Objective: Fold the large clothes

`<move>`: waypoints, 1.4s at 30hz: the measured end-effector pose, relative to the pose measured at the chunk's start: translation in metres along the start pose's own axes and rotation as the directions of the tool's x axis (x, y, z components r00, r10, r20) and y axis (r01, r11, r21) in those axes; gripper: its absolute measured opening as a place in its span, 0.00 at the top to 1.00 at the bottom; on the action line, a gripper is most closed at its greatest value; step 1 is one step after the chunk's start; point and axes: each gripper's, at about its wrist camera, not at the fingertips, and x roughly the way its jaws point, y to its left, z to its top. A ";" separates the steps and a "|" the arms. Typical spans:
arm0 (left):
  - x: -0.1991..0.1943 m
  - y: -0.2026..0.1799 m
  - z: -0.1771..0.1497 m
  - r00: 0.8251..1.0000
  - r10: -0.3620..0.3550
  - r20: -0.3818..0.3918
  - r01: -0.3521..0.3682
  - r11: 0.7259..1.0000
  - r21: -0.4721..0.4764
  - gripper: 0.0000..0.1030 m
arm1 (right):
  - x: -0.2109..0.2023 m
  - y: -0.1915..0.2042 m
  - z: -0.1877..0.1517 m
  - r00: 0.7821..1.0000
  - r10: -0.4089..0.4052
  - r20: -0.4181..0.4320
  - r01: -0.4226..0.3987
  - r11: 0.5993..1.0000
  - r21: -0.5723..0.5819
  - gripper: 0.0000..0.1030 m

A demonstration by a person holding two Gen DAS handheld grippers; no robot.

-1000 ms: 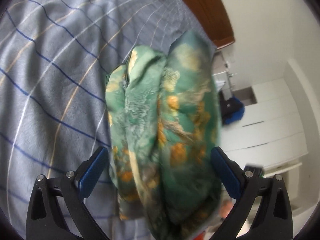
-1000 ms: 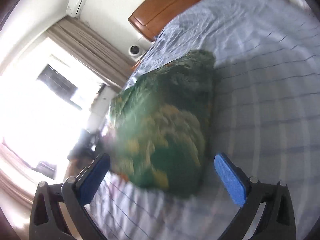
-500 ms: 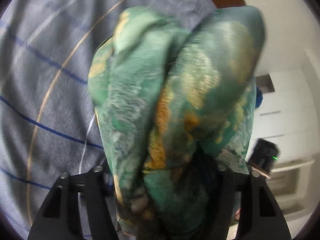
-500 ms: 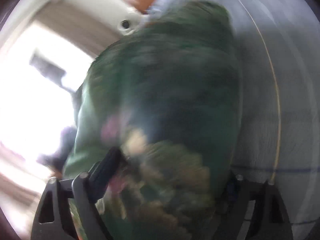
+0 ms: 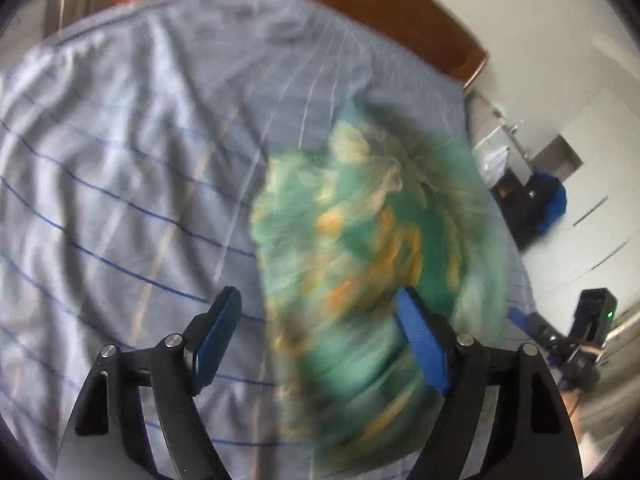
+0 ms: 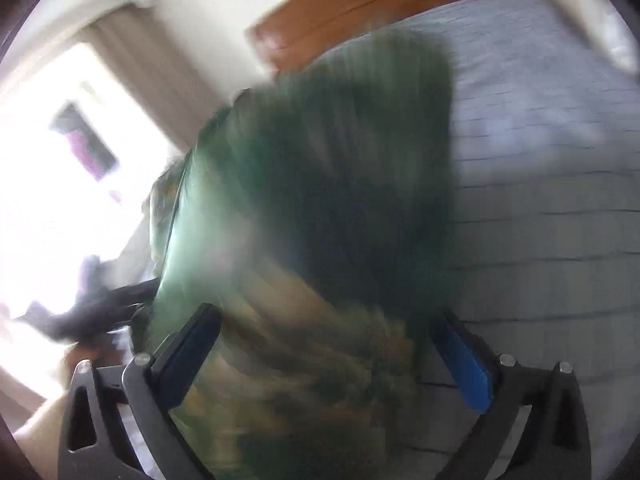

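A green garment with orange and cream print (image 5: 372, 248) lies bunched on the striped grey-blue bedsheet (image 5: 120, 184); it is motion-blurred in both views. My left gripper (image 5: 320, 336) is open, its blue-padded fingers (image 5: 218, 332) apart, with the cloth lying between and past them. In the right wrist view the same garment (image 6: 320, 208) fills the centre, dark green. My right gripper (image 6: 332, 356) is open too, with the cloth between its spread fingers (image 6: 464, 356). Whether either finger touches the cloth I cannot tell.
A brown wooden headboard (image 5: 360, 8) runs along the bed's far edge. White cabinets and a dark bag (image 5: 536, 208) stand right of the bed. The right gripper (image 5: 580, 340) shows there too. A bright window with curtains (image 6: 80, 140) is left in the right wrist view.
Both grippers were shut on the bunched garment half a second ago; now both are open and drawn back, and the garment has dropped onto the bed.
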 end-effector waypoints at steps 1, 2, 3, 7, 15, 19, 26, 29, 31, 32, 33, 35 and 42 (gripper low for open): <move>-0.017 -0.005 -0.008 0.999 -0.002 0.046 0.001 0.999 0.035 0.18 | -0.016 -0.004 -0.007 0.999 -0.027 0.028 0.027 0.999 -0.026 0.00; -0.040 -0.014 -0.018 0.993 0.043 0.106 -0.053 0.995 0.087 0.13 | -0.026 -0.004 -0.011 0.998 -0.042 0.040 0.044 0.998 -0.045 0.00; -0.058 -0.017 -0.024 0.987 0.079 0.142 -0.096 0.988 0.119 0.09 | -0.042 -0.001 -0.020 0.996 -0.077 0.053 0.081 0.993 -0.087 0.00; -0.114 -0.063 -0.060 0.935 0.200 0.293 -0.281 0.922 0.267 0.01 | -0.108 0.029 -0.066 0.961 -0.210 0.179 0.253 0.929 -0.270 0.00; -0.153 -0.126 -0.130 0.834 0.360 0.418 -0.474 0.856 0.208 0.00 | -0.206 0.044 -0.120 0.904 -0.279 0.322 0.371 0.888 -0.272 0.00; -0.162 -0.144 -0.168 0.796 0.434 0.422 -0.540 0.825 0.170 0.00 | -0.219 0.054 -0.148 0.897 -0.325 0.301 0.399 0.888 -0.229 0.00; -0.174 -0.165 -0.199 0.824 0.433 0.364 -0.526 0.823 0.212 0.00 | -0.244 0.084 -0.202 0.929 -0.293 0.228 0.348 0.901 -0.260 0.00; -0.176 -0.168 -0.208 0.844 0.426 0.326 -0.504 0.837 0.212 0.00 | -0.241 0.091 -0.214 0.928 -0.330 0.176 0.366 0.897 -0.248 0.00; -0.175 -0.171 -0.212 0.850 0.427 0.309 -0.500 0.837 0.220 0.00 | -0.239 0.092 -0.219 0.929 -0.337 0.151 0.365 0.898 -0.244 0.00; -0.176 -0.173 -0.213 0.852 0.429 0.302 -0.501 0.835 0.227 0.00 | -0.239 0.093 -0.221 0.929 -0.341 0.143 0.367 0.897 -0.246 0.00; -0.177 -0.176 -0.215 0.852 0.431 0.298 -0.503 0.831 0.235 0.00 | -0.238 0.094 -0.223 0.927 -0.349 0.136 0.373 0.894 -0.249 0.00; -0.178 -0.181 -0.218 0.852 0.439 0.285 -0.509 0.822 0.256 0.00 | -0.239 0.097 -0.224 0.923 -0.361 0.133 0.384 0.889 -0.252 0.00; -0.184 -0.193 -0.226 0.876 0.423 0.231 -0.478 0.820 0.313 0.00 | -0.254 0.110 -0.220 0.919 -0.371 0.131 0.392 0.892 -0.224 0.00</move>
